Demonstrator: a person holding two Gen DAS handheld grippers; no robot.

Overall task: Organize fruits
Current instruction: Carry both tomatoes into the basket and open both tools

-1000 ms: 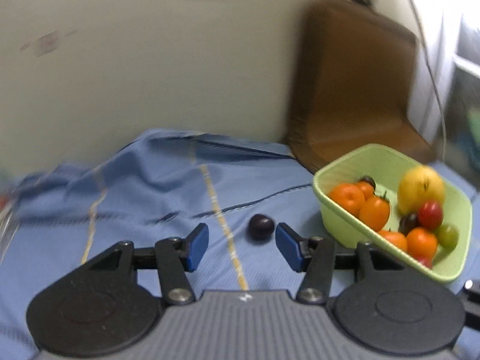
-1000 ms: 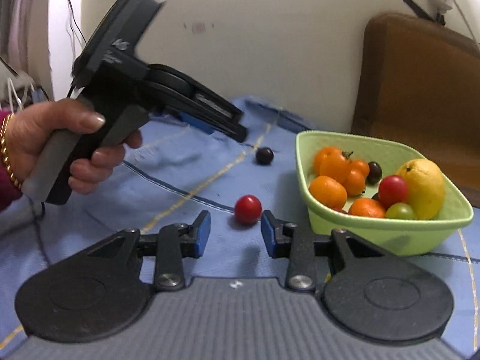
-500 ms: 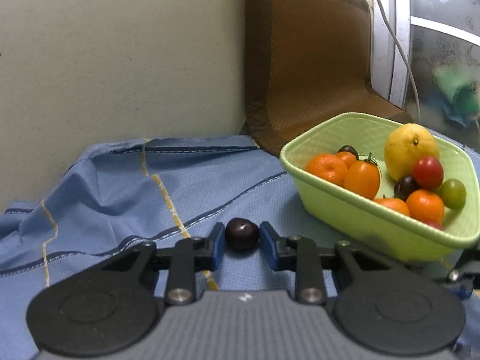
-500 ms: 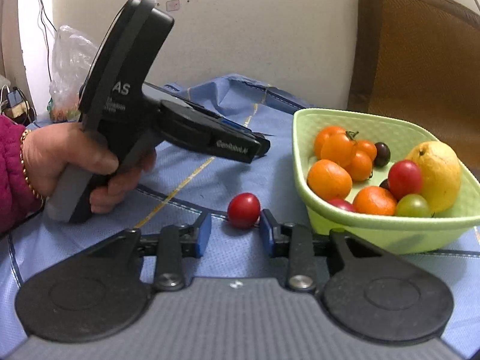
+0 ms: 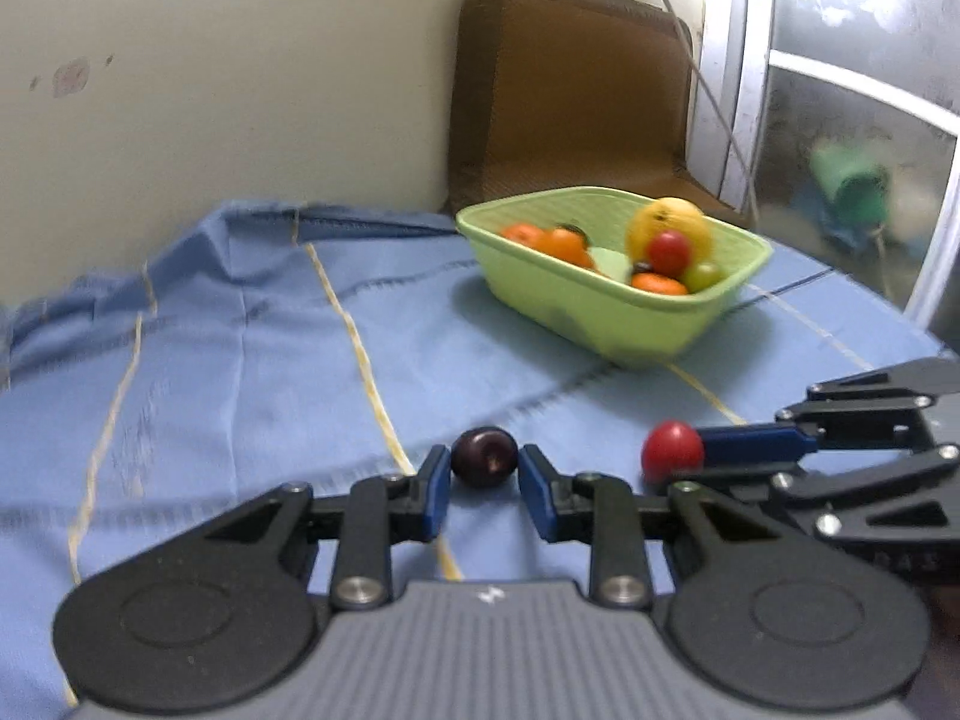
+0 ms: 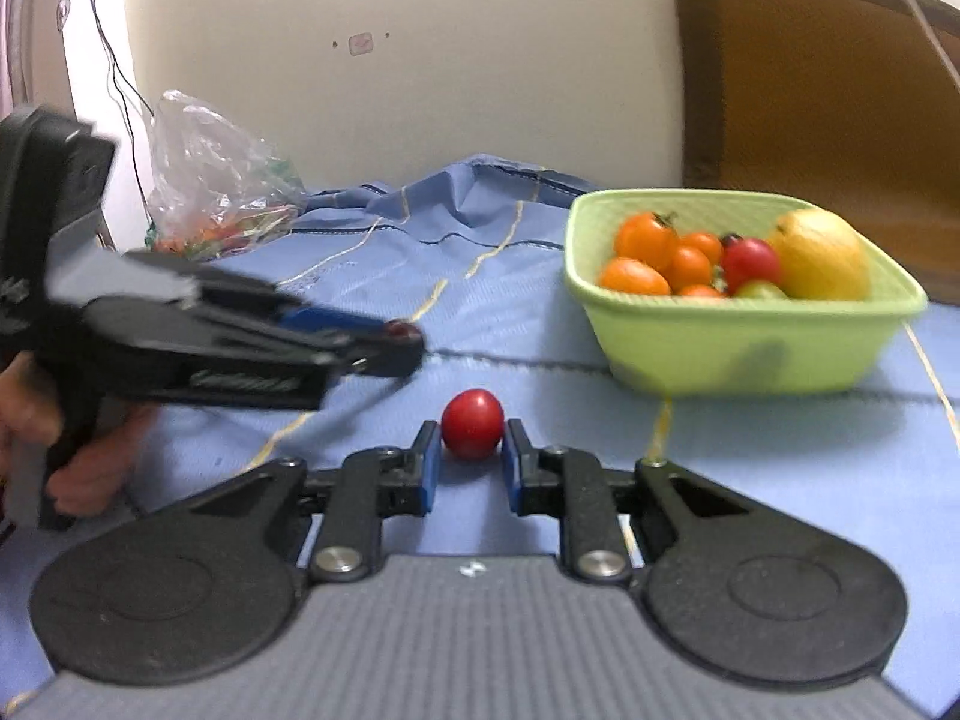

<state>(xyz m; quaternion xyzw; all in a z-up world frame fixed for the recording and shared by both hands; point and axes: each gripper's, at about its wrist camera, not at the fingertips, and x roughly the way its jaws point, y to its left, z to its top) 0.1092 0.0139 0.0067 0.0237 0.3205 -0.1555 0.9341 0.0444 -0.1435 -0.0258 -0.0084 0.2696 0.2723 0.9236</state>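
Cream wall [image 5: 240, 60], marked; brown cushion [image 5: 570, 90] against it; frosted window [image 5: 858, 138] at right; blue striped cloth [image 5: 240, 360].

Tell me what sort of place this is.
Probably a room in a home: a blue cloth spread over a flat surface against a wall, a brown cushion leaning there, a green basket of fruit, and a plastic bag.

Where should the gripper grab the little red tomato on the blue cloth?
Across the widest middle of the small round red tomato, from the near side, low along the blue cloth. It is smooth and round, so higher pads would slip. The right gripper is closing, straddling it like that.
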